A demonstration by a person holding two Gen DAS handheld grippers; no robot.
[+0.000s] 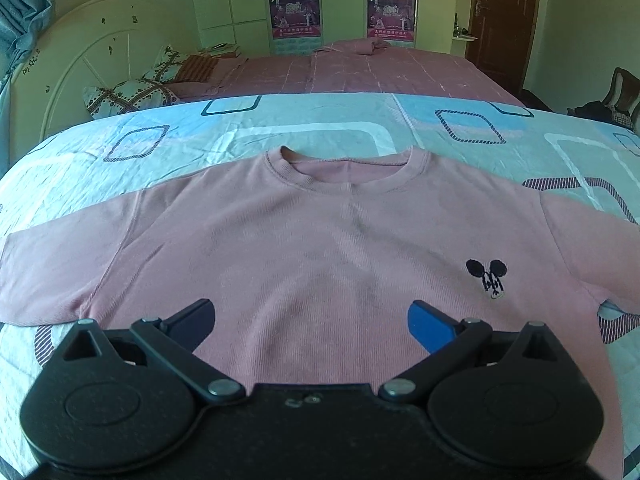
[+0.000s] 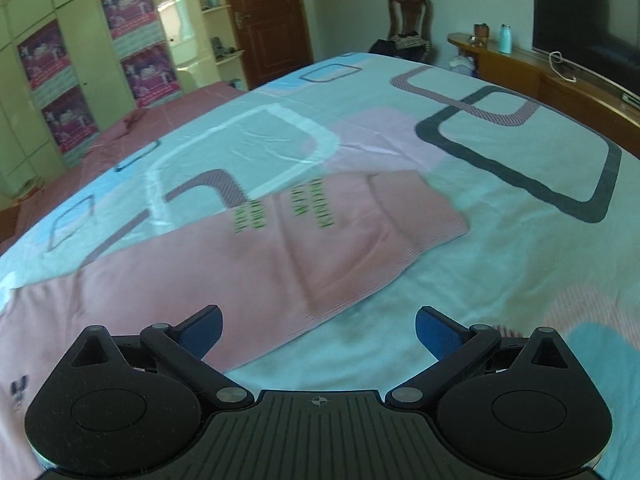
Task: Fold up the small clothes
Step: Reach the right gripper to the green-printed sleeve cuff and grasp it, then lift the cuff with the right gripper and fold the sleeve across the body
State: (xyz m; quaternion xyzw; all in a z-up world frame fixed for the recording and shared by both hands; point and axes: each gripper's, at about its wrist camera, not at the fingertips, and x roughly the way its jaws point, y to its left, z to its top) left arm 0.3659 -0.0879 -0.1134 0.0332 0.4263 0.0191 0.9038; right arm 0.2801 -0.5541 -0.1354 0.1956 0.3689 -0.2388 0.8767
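A pink short-sleeved T-shirt (image 1: 304, 240) lies spread flat, front up, on the patterned bedspread (image 1: 320, 128), neckline toward the far side. A small black mouse-head emblem (image 1: 486, 276) marks its chest. My left gripper (image 1: 311, 320) hovers over the shirt's lower middle, open, nothing between its fingers. In the right wrist view the shirt's sleeve (image 2: 352, 240) stretches to the right, with green lettering (image 2: 292, 208) on it. My right gripper (image 2: 318, 332) is open above the sleeve's lower edge and the bare bedspread (image 2: 500, 240), empty.
Beyond the bedspread lies a pink checked sheet (image 1: 360, 72) with pillows (image 1: 132, 94) at the headboard. Wardrobes with posters (image 1: 296, 12), a brown door (image 1: 504, 20), a chair with clothes (image 2: 408, 28) and a wooden TV bench (image 2: 560, 80) stand around the bed.
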